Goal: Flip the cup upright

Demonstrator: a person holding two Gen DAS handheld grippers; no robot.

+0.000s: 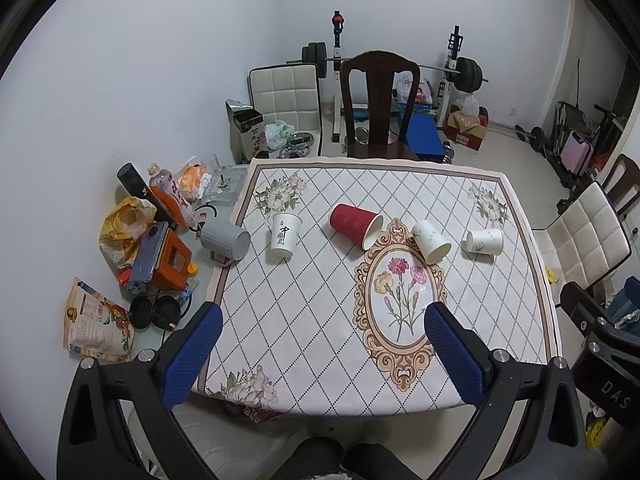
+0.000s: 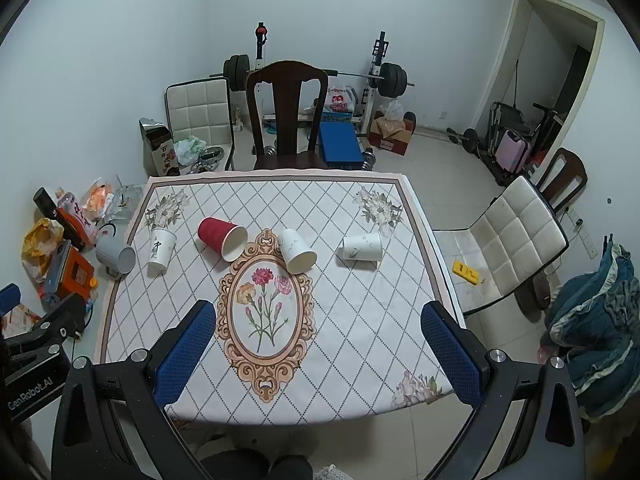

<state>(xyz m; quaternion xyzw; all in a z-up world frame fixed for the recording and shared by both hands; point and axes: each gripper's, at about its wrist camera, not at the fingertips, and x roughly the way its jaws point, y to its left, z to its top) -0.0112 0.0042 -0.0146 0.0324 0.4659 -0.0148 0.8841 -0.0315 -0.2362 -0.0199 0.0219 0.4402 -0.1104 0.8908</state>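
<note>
No cup stands upright yet: the grey mug (image 1: 226,241), calligraphy cup (image 1: 285,234), red cup (image 1: 354,225) and two white cups (image 1: 432,240) (image 1: 485,241) lie tipped in a row across the tablecloth (image 1: 304,320). The left gripper (image 1: 322,334) and right gripper (image 2: 318,332) hang spread wide and empty, well short of the row.

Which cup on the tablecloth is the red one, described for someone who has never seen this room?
Start at the flowered tablecloth with its oval carnation medallion. Just past the medallion's top left edge lies the red cup, on its side in a row of cups, its white-lined mouth turned toward the camera. It is the only ribbed red cup; the paper cups beside it are white.
</note>
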